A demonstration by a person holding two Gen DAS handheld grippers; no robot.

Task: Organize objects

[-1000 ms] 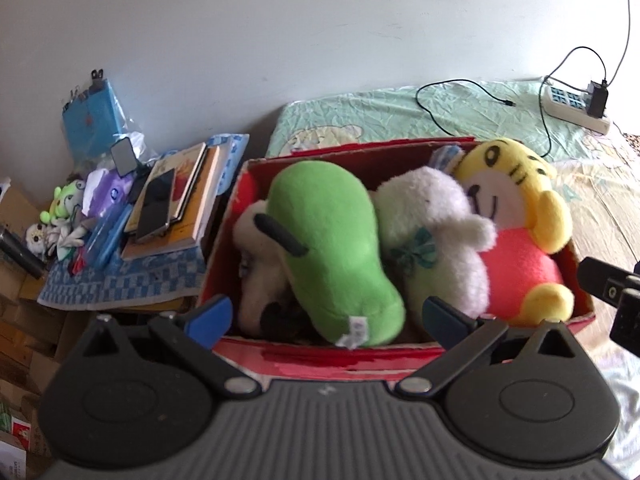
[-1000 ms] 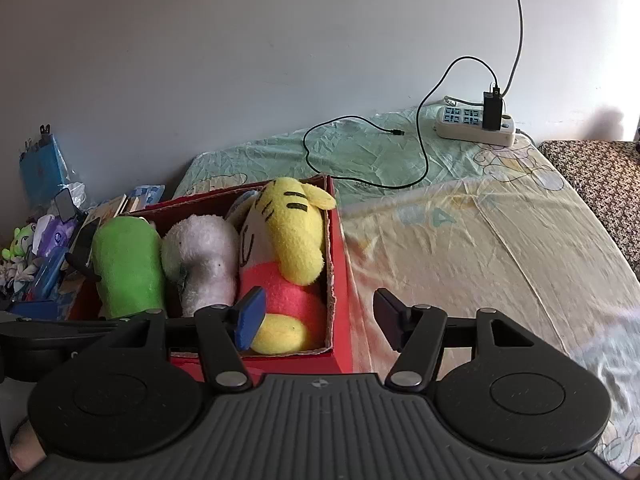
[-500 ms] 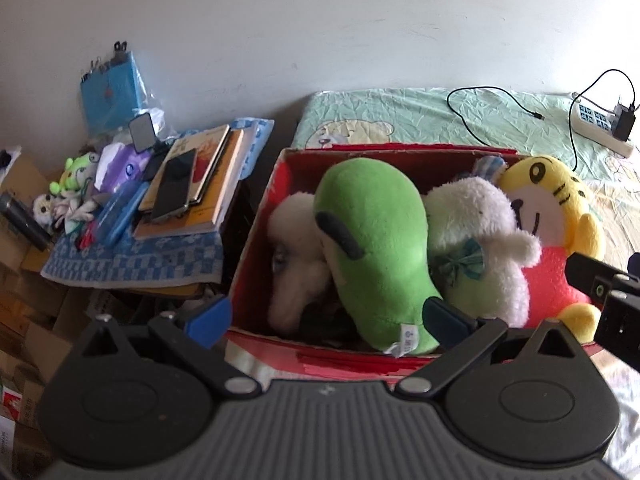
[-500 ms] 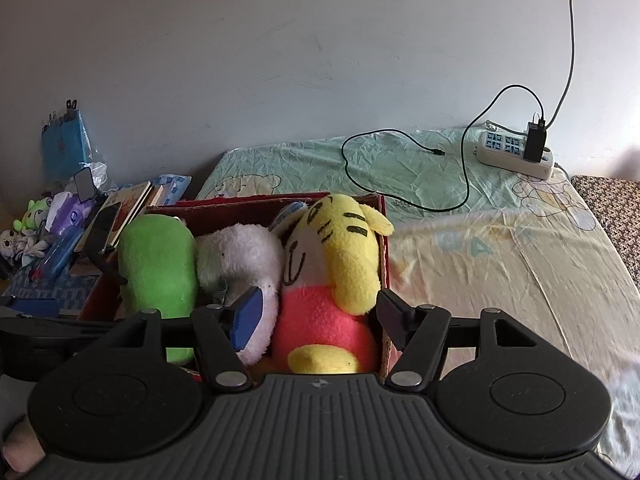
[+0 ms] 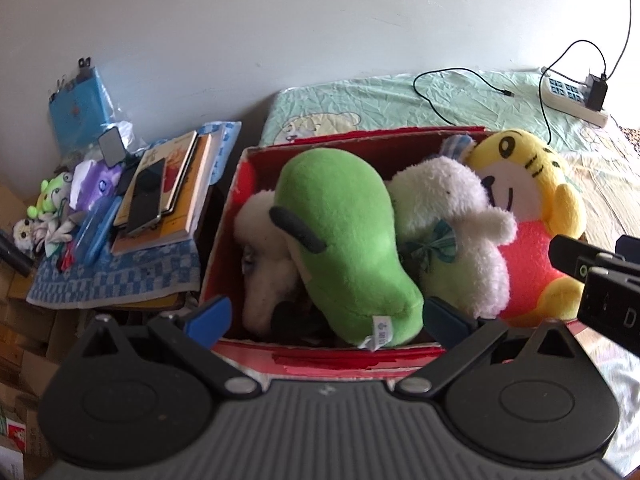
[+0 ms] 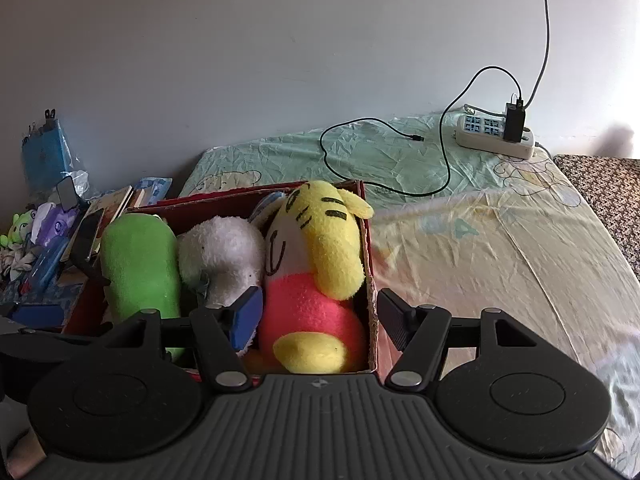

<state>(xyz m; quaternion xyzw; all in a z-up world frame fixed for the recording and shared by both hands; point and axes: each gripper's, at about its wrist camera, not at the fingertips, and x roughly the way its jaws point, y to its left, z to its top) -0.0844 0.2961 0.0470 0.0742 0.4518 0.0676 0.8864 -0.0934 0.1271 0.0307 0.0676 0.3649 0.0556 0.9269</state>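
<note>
A red cardboard box (image 5: 400, 136) is sitting on the near end of a bed (image 6: 480, 240) covered in a pale green and cream sheet, and it is packed tight with soft toys. From left to right, a white toy (image 5: 260, 240) is lying low against the left wall, a long green toy (image 5: 344, 240) is leaning across it, a fluffy white toy (image 5: 452, 216) with a teal bow is pressing against the green one, and a yellow tiger toy (image 6: 316, 256) in a pink shirt is filling the right end, its head rising above the rim.

The left gripper (image 5: 326, 314) is hovering at the near wall of the box with its jaws spread wide and nothing between them; the green toy's tail end is sitting in the gap. The right gripper (image 6: 320, 316) is also wide apart and empty, its blue-padded finger just in front of the fluffy white toy and its other finger outside the box's right wall, so the tiger and that wall are lying between them.

Left of the box, a stack of books (image 5: 176, 196) with a phone (image 5: 146, 196) on top is resting on a blue checked cloth (image 5: 120, 276), crowded by small figures, a blue case and a blue packet. A power strip (image 6: 492, 136) and a looping black cable (image 6: 384, 152) are lying on the far part of the bed by the wall.
</note>
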